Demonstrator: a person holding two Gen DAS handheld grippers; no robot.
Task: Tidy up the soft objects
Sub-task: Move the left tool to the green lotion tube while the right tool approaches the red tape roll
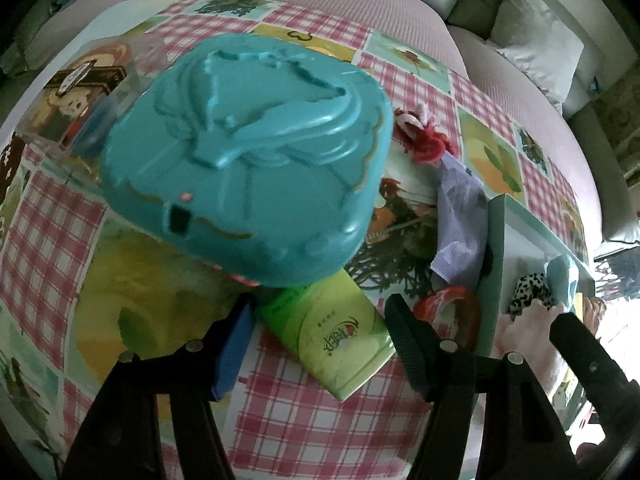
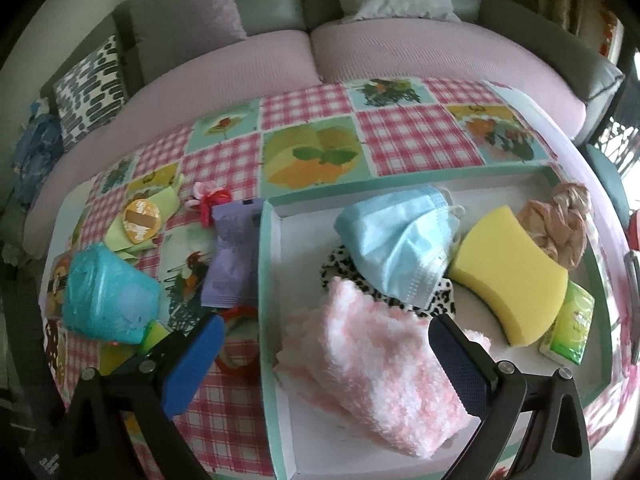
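Glossy teal plastic case (image 1: 244, 152), fluffy cloth (image 2: 376, 376)

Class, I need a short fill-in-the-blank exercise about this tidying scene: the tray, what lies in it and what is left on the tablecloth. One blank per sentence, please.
1. The sponge lying in the tray is coloured ____.
2. The blue face mask lies ____ the tray.
3. The teal plastic case rests on the ____ tablecloth, outside the tray.
4. The right gripper has its jaws ____ over the pink fluffy cloth.

Missing words: yellow; inside; checked; open
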